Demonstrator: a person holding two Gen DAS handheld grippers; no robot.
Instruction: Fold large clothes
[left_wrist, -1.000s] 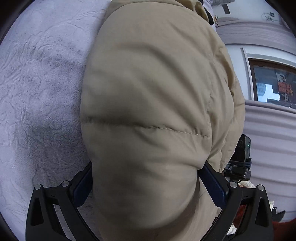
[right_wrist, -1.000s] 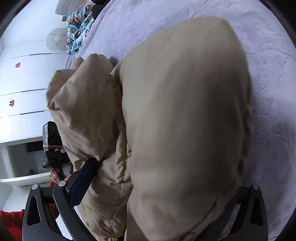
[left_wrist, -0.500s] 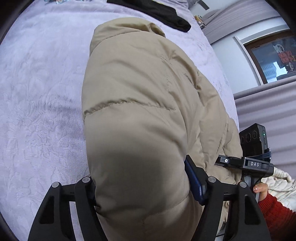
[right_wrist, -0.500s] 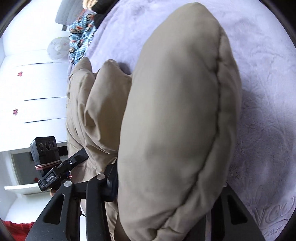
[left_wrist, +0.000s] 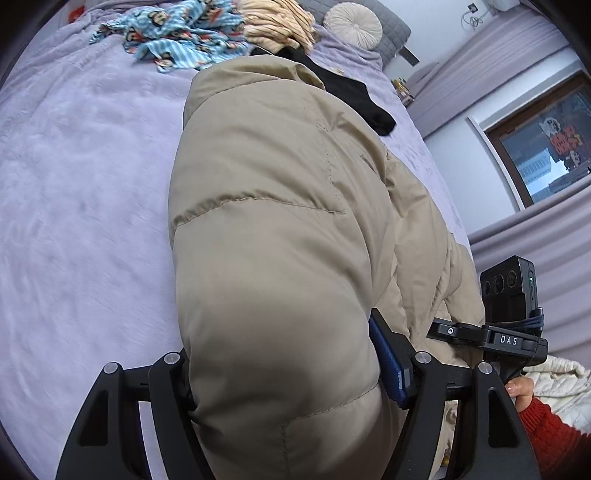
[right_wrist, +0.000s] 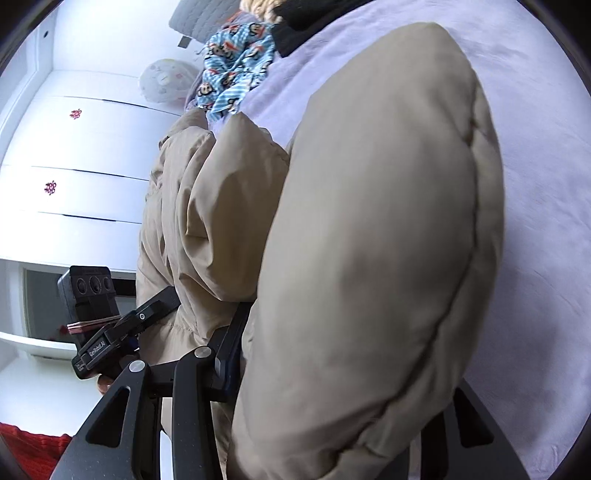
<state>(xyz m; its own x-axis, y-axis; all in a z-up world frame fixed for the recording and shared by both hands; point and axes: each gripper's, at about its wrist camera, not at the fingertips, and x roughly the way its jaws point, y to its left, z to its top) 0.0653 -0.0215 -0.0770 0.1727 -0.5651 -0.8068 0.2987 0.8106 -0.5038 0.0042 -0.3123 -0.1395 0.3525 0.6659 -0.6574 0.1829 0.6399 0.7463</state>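
Left gripper (left_wrist: 284, 373) clamped on puffy beige quilted jacket (left_wrist: 280, 229); right gripper (right_wrist: 332, 384) clamped too, above lilac plush bedspread (left_wrist: 81, 192).

My left gripper (left_wrist: 284, 373) clamps one bulging fold of the puffer jacket (left_wrist: 277, 229); my right gripper (right_wrist: 340, 369) clamps another, to its right. The jacket stretches away from both across the bedspread (left_wrist: 81, 192). Beyond its far end lies a dark garment (left_wrist: 347, 96), touching it; behind that, a patterned cloth (left_wrist: 177, 40) at left, a striped cloth (left_wrist: 277, 22) beside it, and a round cushion (left_wrist: 352, 22) at the head. A window (left_wrist: 546, 155) stands right of the bed; a wardrobe (right_wrist: 74, 155) stands left.
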